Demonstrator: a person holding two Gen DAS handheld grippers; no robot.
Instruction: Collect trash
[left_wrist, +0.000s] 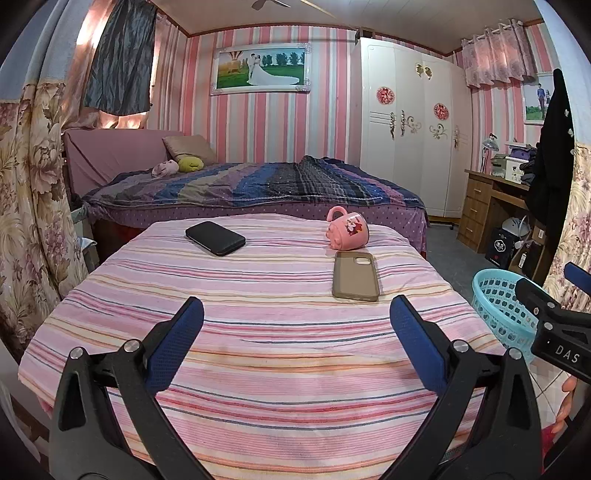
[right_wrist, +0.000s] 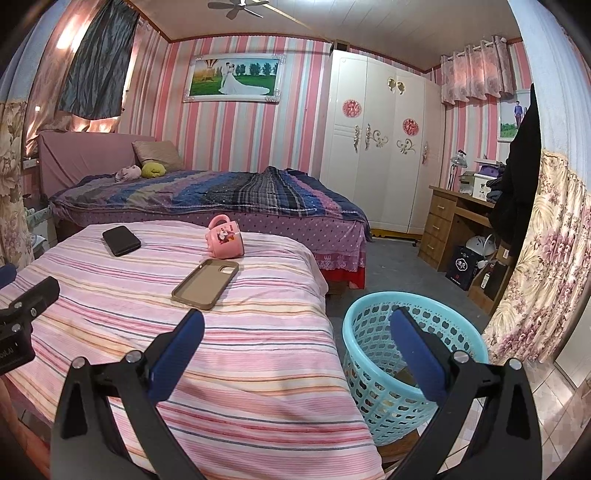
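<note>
A light blue plastic basket stands on the floor right of the striped table; it also shows in the left wrist view. My left gripper is open and empty above the near part of the striped cloth. My right gripper is open and empty, over the table's right edge and the basket's rim. On the cloth lie a black phone, a tan phone case and a pink mug on its side. No clear trash item shows on the table.
A bed with a striped quilt stands behind the table. A white wardrobe and a wooden desk are at the right. Floral curtains hang close on the right and also on the left. The right gripper's body shows at the left view's right edge.
</note>
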